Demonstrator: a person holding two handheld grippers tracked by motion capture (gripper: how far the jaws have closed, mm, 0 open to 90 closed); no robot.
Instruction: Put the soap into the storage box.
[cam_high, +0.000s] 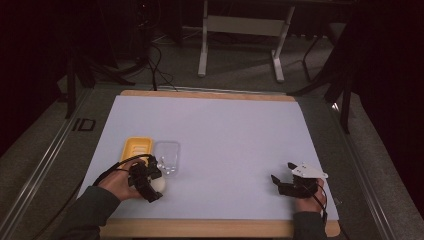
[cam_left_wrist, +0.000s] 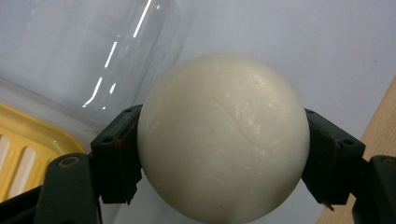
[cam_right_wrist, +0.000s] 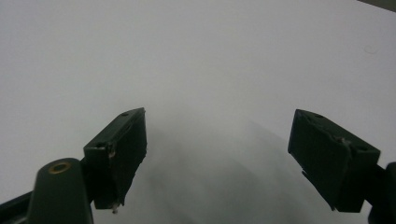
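A cream-white ball (cam_left_wrist: 223, 137) sits between the two black jaws of my left gripper (cam_left_wrist: 219, 154), and both pads press on its sides. From above, that ball (cam_high: 159, 184) and the left gripper (cam_high: 150, 181) are near the front left of the white sheet, just in front of a clear plastic cup (cam_high: 167, 156) lying on its side and a yellow tray (cam_high: 136, 149). My right gripper (cam_high: 283, 172) rests near the front right of the sheet, jaws wide apart with nothing between them (cam_right_wrist: 219, 154).
A white sheet (cam_high: 225, 135) covers the wooden table (cam_high: 210, 229). In the left gripper view the clear cup (cam_left_wrist: 88, 51) and the yellow tray (cam_left_wrist: 28, 149) lie close behind the ball. Table legs and cables stand on the floor beyond the far edge.
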